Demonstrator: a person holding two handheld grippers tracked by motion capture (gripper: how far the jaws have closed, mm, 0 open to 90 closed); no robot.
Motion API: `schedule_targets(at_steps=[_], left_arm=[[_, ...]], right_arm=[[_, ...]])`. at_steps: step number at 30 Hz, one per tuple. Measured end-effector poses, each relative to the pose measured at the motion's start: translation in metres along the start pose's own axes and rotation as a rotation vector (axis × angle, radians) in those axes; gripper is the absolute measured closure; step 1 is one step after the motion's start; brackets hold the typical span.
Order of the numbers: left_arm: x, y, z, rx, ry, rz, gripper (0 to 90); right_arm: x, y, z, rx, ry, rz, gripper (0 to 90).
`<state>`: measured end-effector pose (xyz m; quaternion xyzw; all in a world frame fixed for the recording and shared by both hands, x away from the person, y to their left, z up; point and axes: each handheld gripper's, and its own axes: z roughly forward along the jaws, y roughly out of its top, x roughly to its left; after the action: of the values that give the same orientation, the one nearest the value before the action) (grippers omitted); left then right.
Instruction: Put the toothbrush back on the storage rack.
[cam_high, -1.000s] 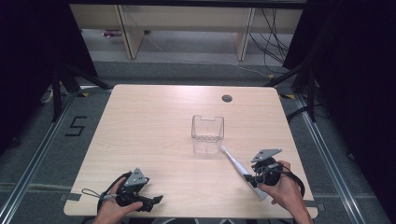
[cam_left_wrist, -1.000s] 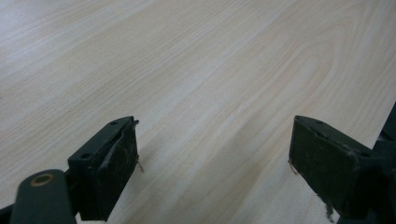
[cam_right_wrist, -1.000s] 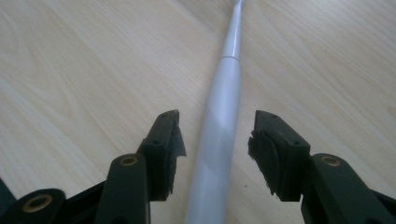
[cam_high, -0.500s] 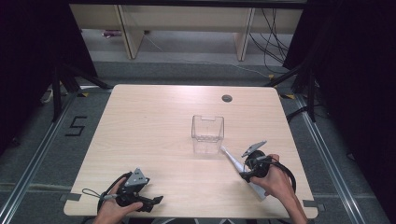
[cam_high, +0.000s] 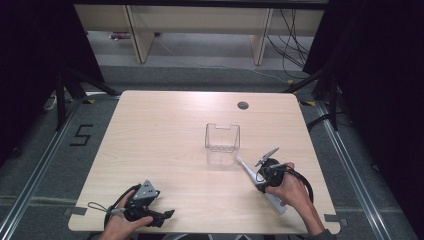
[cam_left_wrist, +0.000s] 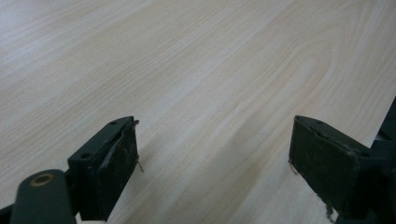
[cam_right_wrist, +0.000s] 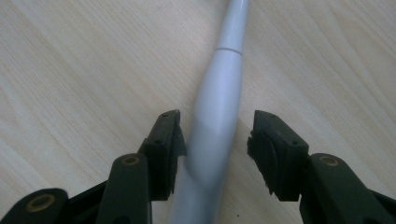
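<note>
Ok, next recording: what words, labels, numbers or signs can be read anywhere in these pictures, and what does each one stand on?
"5": a black numeral on the grey floor left of the table.
No print can be made out on the white electric toothbrush, on the clear container or on the table top.

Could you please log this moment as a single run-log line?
right tool: open, straddling white electric toothbrush | left tool: open, idle over table | clear box: empty

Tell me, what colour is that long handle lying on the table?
White handle, clearest in the right gripper view.
</note>
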<state>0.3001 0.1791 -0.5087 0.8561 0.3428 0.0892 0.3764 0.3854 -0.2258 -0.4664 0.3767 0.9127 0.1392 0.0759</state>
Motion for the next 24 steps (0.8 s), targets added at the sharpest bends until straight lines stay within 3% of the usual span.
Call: schedule_targets(at_steps=[1, 2, 3, 6, 7, 9, 11, 13, 24], left_arm=[[0.0, 0.0, 0.0, -0.001, -0.001, -0.001, 14.9], [-0.002, 0.0, 0.001, -0.013, -0.012, -0.014, 14.9], [0.0, 0.0, 0.0, 0.001, -0.003, 0.003, 14.9], [0.0, 0.0, 0.0, 0.0, 0.0, 0.0, 14.9], [0.0, 0.0, 0.0, 0.0, 0.0, 0.0, 14.9], [0.0, 0.0, 0.0, 0.0, 0.0, 0.001, 14.9], [0.0, 0.0, 0.0, -0.001, 0.0, 0.0, 14.9], [0.0, 0.0, 0.0, 0.0, 0.0, 0.0, 14.9], [-0.002, 0.0, 0.001, -0.012, -0.011, -0.013, 14.9]], right_arm=[[0.001, 0.001, 0.0, 0.016, 0.001, 0.018, 53.1], [-0.001, 0.001, 0.001, 0.008, 0.008, -0.007, 53.8], [-0.001, 0.002, 0.001, 0.009, 0.01, -0.008, 54.0], [-0.002, 0.005, 0.004, 0.021, 0.022, -0.014, 55.0], [0.0, 0.005, 0.004, 0.032, 0.02, 0.009, 55.6], [-0.002, 0.006, 0.005, 0.034, 0.022, -0.008, 57.4], [-0.002, 0.006, 0.006, 0.042, 0.022, 0.01, 57.8], [-0.004, 0.007, 0.006, 0.051, 0.028, -0.008, 58.4], [-0.004, 0.013, 0.009, 0.105, 0.036, 0.007, 60.9]])
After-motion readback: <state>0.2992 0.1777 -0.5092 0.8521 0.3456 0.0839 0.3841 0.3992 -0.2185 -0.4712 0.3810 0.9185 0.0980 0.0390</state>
